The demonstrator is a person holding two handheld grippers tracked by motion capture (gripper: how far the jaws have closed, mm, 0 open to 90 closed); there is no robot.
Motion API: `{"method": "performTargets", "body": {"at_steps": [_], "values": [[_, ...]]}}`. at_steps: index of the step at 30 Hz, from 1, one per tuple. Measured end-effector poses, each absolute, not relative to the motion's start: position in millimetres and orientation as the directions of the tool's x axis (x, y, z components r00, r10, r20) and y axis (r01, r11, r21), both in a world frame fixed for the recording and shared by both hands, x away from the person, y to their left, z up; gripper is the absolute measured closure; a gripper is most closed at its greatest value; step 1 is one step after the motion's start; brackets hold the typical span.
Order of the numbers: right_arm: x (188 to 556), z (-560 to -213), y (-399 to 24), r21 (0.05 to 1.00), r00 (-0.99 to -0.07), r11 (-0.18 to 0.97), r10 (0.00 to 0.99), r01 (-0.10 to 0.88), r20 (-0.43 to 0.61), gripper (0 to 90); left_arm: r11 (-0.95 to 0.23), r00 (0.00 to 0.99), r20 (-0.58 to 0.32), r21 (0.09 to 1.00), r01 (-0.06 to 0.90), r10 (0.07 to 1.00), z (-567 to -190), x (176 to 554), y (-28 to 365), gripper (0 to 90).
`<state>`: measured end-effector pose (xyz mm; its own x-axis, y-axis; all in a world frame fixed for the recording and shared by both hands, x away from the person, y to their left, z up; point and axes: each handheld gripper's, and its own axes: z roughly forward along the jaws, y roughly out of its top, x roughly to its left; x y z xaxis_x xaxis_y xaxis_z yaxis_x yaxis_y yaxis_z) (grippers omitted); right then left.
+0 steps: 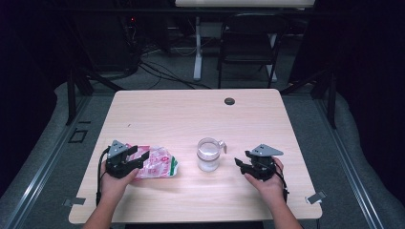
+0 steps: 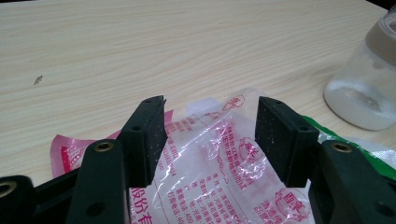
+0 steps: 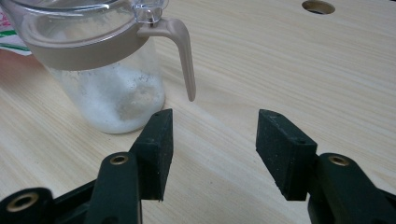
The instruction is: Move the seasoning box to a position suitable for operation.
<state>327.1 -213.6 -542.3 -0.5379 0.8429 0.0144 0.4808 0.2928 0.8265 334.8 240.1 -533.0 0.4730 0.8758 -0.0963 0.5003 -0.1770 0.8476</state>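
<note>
Left claw (image 2: 210,135) found spread, jaws either side of crinkled plastic bag (image 2: 219,172), pads not pressing. Right claw (image 3: 212,149) noted at widest, empty, just beside lidded jar (image 3: 100,60) on desk (image 1: 191,114). Bag print partly blocked by jaws; jar top cropped.

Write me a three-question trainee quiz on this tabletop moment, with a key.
1. True or false: the left tool is clamped shut on the crinkled clear plastic bag with pink print.
2. What sits inside the clear glass jar with the beige lid and handle?
A. white powder
B. dark liquid
C. nothing
3. Fill in: seen from the high view, the jar stands between the bag and the ___ tool.

Key:
1. False: its jaws stand apart over the bag.
2. A
3. right
</note>
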Motion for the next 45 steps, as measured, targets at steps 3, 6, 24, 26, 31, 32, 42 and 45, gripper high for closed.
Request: {"method": "performTargets", "body": {"at_steps": [3,6,24,26,31,32,42,45], "values": [[326,-542,-213,0.829,-0.540,0.291,0.842,0.478,0.016,47.1,-0.173,0.471,-0.099,0.848,0.500,0.877,-533,335,240,43.1],[326,-542,-213,0.829,-0.536,0.289,0.844,0.478,0.015,47.1,-0.166,0.466,-0.105,0.848,0.504,0.879,-532,335,241,43.1],[325,-531,-206,0.856,-0.552,0.268,0.833,0.442,0.024,48.1,-0.174,0.495,-0.115,0.848,0.500,0.861,-531,332,241,49.0],[327,-529,-204,0.847,-0.556,0.269,0.830,0.458,0.037,48.6,-0.172,0.498,-0.119,0.849,0.500,0.859,-530,332,241,49.0],[332,-526,-197,0.833,-0.570,0.288,0.820,0.473,0.040,52.1,-0.171,0.498,-0.121,0.849,0.500,0.859,-529,332,243,49.0],[335,-525,-192,0.823,-0.588,0.316,0.808,0.472,0.027,54.2,-0.171,0.496,-0.118,0.850,0.498,0.860,-530,332,243,49.0],[353,-532,-177,0.793,-0.585,0.333,0.810,0.509,0.035,60.2,-0.163,0.489,-0.122,0.850,0.501,0.864,-529,329,245,49.6],[358,-535,-176,0.788,-0.587,0.339,0.809,0.514,0.035,61.6,-0.156,0.483,-0.125,0.851,0.501,0.867,-529,327,247,49.8]]}}
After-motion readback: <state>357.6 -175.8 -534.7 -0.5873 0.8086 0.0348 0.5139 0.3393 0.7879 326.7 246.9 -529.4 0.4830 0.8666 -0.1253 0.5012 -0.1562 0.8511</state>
